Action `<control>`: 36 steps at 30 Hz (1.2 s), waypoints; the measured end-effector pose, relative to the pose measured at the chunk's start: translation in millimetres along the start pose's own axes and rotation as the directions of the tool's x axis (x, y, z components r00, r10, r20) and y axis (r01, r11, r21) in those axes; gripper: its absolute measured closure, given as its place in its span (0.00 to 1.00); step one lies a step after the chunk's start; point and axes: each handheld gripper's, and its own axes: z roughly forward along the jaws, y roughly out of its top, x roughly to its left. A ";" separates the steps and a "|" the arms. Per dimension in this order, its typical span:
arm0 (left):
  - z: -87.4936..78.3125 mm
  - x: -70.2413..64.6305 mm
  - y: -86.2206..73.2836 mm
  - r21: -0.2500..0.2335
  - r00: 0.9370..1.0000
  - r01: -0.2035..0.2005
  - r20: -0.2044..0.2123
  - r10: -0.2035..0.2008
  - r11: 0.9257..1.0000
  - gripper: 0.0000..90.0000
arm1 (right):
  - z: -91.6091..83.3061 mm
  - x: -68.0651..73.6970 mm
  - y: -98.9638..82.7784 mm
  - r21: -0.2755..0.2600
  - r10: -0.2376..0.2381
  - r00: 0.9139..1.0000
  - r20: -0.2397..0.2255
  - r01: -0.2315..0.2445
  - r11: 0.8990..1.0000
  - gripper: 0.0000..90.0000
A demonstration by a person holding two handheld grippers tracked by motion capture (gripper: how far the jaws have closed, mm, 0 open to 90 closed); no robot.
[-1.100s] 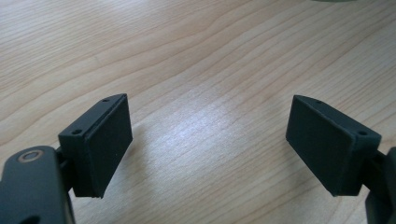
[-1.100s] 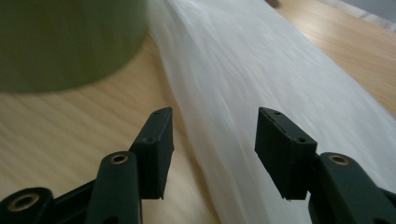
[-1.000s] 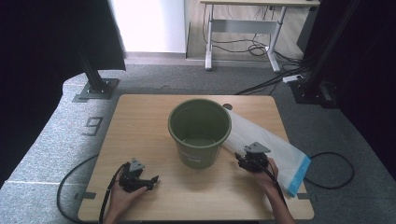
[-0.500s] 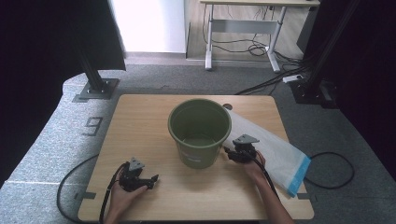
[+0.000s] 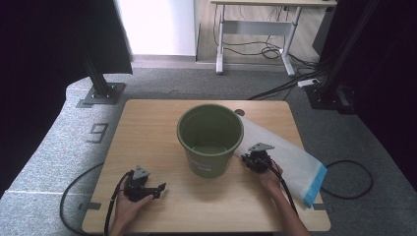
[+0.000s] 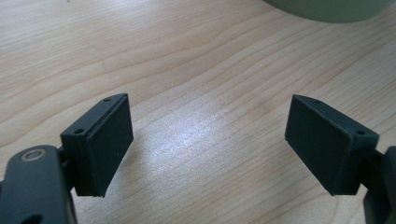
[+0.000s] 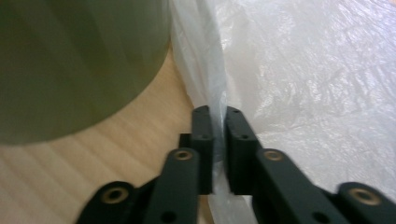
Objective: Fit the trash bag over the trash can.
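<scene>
Beside the bucket (image 5: 210, 137), we are pinching the bag's (image 5: 290, 157) near edge in our right gripper (image 7: 218, 122), while our left gripper (image 6: 208, 140) is idling open; next, likely lifting it toward the rim.

Black right claw (image 7: 218, 149) with brass rivets, trailing a black cable (image 5: 287, 194)

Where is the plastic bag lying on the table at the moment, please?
In the high view the plastic bag lies on the table's right side, beside the green bucket, its near edge pinched by the right gripper.
</scene>
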 end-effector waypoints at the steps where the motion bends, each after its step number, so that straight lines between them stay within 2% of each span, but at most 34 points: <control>1: 0.3 0.4 0.3 -0.002 1.000 0.003 0.003 -0.003 1.000 0.17 | -2.8 0.4 -2.2 0.000 -0.008 1.000 0.002 0.008 1.000 0.96; 3: 0.1 1.1 0.6 -0.006 1.000 0.008 0.006 -0.008 1.000 0.17 | -9.6 1.8 -8.2 0.001 -0.012 1.000 0.008 0.012 1.000 0.97; 6: -1.1 2.7 0.8 -0.013 1.000 0.013 0.007 -0.013 1.000 0.17 | -30.6 7.2 -24.0 0.016 -0.005 1.000 0.018 0.004 1.000 0.98; 10: -1.7 6.2 2.3 -0.024 1.000 0.025 0.013 -0.025 0.999 0.18 | -50.3 13.8 -38.1 0.036 -0.033 0.998 0.049 0.032 0.999 0.97; 11: -1.6 7.2 3.2 -0.028 0.999 0.029 0.016 -0.029 0.999 0.18 | -52.4 14.5 -39.4 0.036 -0.034 0.998 0.047 0.032 0.999 0.94; 14: -0.6 9.0 5.4 -0.035 0.999 0.035 0.022 -0.034 0.999 0.18 | -57.9 16.6 -36.5 0.005 -0.032 0.998 0.048 0.032 0.999 0.71; 16: 1.3 10.7 6.8 -0.036 0.999 0.042 0.031 -0.041 0.998 0.18 | -59.7 18.2 -25.5 -0.058 -0.010 0.999 0.053 0.013 0.998 0.58; 18: 2.6 11.9 7.6 -0.033 0.998 0.045 0.036 -0.044 0.998 0.18 | -56.1 19.4 -12.9 -0.086 0.001 0.998 0.061 0.005 0.996 0.48; 22: 3.8 11.3 8.8 -0.032 0.999 0.042 0.034 -0.041 0.999 0.19 | -36.2 21.1 6.5 -0.098 0.005 0.998 0.056 0.001 0.995 0.41; 25: 2.9 11.4 8.3 -0.030 0.999 0.043 0.034 -0.042 0.999 0.19 | -17.8 22.5 9.6 -0.072 0.002 0.999 0.049 0.001 0.997 0.41; 28: 1.5 11.8 6.4 -0.026 0.999 0.046 0.022 -0.046 0.999 0.19 | -5.9 25.7 11.8 -0.054 -0.038 0.998 0.053 0.041 0.998 0.42; 32: -2.1 12.3 3.8 -0.026 0.999 0.047 0.012 -0.046 0.999 0.19 | 3.6 29.6 11.6 -0.017 -0.064 0.997 0.050 0.065 0.998 0.51; 34: -4.0 12.8 2.3 -0.028 0.999 0.052 0.007 -0.052 0.998 0.19 | 7.6 28.4 9.2 0.015 -0.065 0.996 0.061 0.065 0.998 0.56; 36: -5.5 13.6 1.4 -0.030 0.998 0.057 0.003 -0.057 0.998 0.19 | 7.8 26.3 8.7 0.008 -0.046 0.997 0.055 0.045 0.999 0.66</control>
